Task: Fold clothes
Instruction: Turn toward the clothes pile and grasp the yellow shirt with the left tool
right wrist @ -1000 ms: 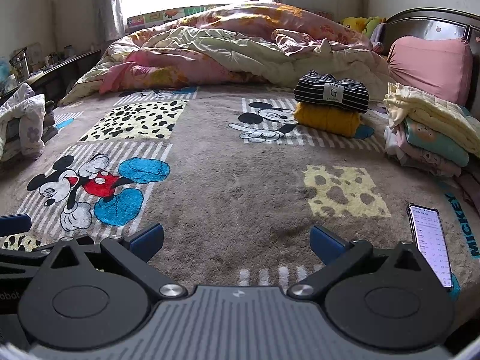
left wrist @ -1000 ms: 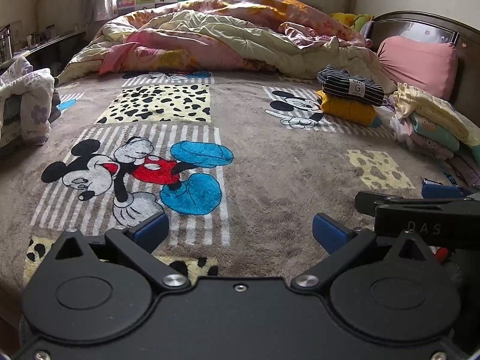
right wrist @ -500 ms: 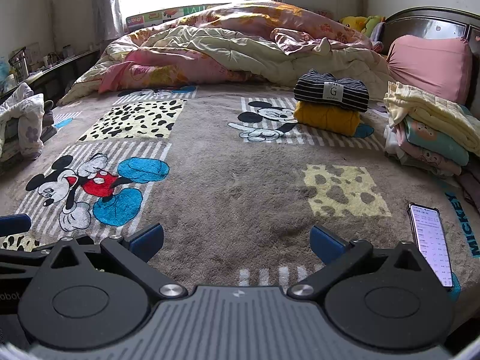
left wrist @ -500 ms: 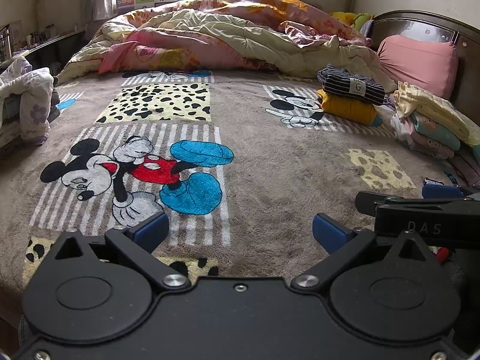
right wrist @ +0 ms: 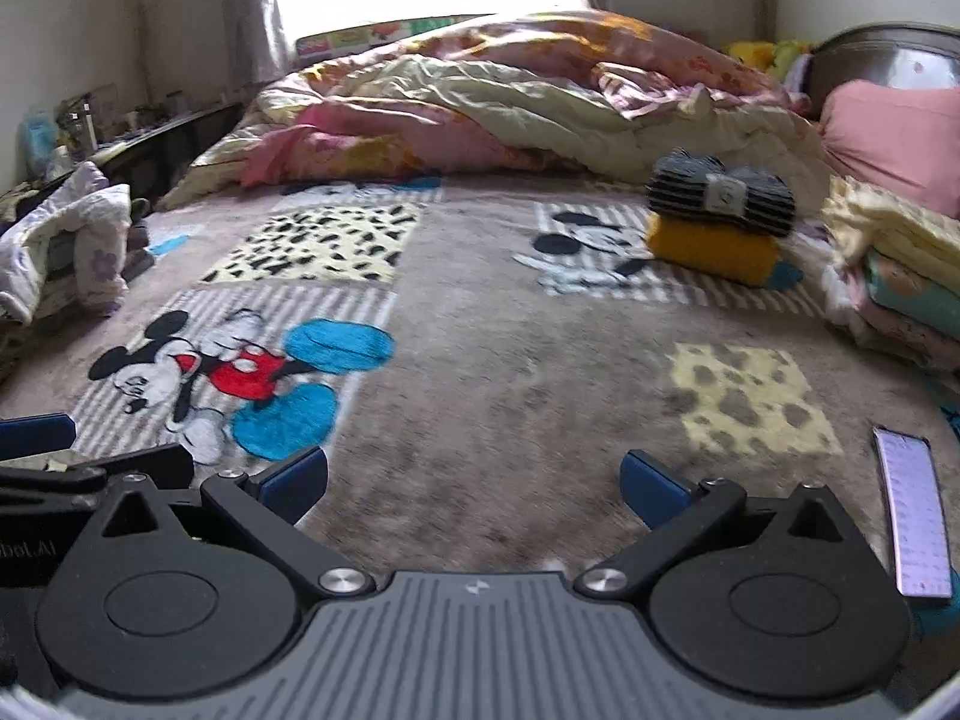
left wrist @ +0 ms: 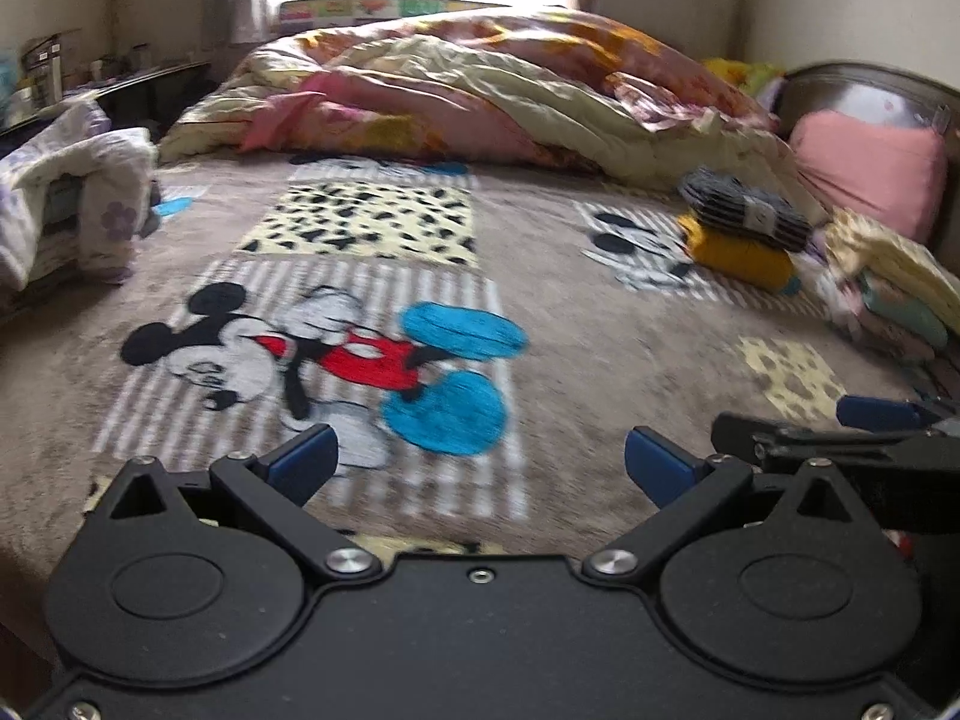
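Our left tool (left wrist: pixel 480 462) and right tool (right wrist: pixel 474 480) hang wide open, holding nothing, above the brown cartoon-mouse blanket (right wrist: pixel 510 372). Ahead-right of both, we see a striped folded garment (right wrist: pixel 720 195) atop a mustard one (right wrist: pixel 711 252).

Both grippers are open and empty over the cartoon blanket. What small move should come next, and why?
Probably swing the left gripper toward the crumpled white floral garment at the bed's left edge. It looks like the only unfolded piece, while the striped and mustard stack and the pastel pile are already folded. The right gripper is also open and holds nothing.
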`<state>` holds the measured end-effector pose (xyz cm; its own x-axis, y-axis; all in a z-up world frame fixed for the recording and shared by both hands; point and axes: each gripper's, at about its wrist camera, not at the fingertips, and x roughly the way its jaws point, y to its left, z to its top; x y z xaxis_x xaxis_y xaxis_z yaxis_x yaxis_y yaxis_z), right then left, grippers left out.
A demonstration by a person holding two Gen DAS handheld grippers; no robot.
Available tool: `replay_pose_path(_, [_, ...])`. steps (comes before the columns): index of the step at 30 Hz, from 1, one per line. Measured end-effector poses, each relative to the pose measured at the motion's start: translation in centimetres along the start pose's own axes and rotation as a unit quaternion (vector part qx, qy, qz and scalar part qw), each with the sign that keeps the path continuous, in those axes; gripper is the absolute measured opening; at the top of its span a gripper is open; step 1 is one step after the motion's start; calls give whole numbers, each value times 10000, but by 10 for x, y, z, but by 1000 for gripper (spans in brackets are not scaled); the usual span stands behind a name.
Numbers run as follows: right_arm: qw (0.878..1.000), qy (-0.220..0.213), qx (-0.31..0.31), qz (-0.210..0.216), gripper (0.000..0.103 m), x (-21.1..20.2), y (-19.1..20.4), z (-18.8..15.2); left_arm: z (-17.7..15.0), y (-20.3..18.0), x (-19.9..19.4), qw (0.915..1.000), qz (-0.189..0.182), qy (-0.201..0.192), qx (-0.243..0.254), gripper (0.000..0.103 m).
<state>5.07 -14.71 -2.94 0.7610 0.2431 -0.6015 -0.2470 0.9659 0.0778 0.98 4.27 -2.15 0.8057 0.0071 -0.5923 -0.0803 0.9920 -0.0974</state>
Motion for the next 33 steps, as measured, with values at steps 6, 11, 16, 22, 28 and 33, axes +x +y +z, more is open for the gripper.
replay_pose_path(6, [9984, -107, -451, 323, 103, 15, 41, 15, 7, 64, -5, 9972, 473, -342, -466, 103])
replay_pose_path(11, [9932, -515, -757, 719, 103, 30, 83, 33, 17, 132, -19, 9888, 1190, -679, -585, 103])
replay_pose_path(16, [9852, -854, -921, 1166, 103, 42, 131, 56, 32, 211, -39, 9686, 2135, -973, -821, 103])
replay_pose_path(22, [9744, -915, -1098, 1735, 103, 56, 190, 85, 55, 296, -69, 9371, 3036, -1515, -818, 101])
replay_pose_path(28, [9600, -584, -887, 2590, 103, 63, 229, 103, 84, 351, -73, 9157, 3634, -1698, -253, 88])
replay_pose_path(33, [9535, -479, -792, 2867, 103, 67, 245, 103, 99, 395, -61, 9216, 3586, -1483, -16, 58])
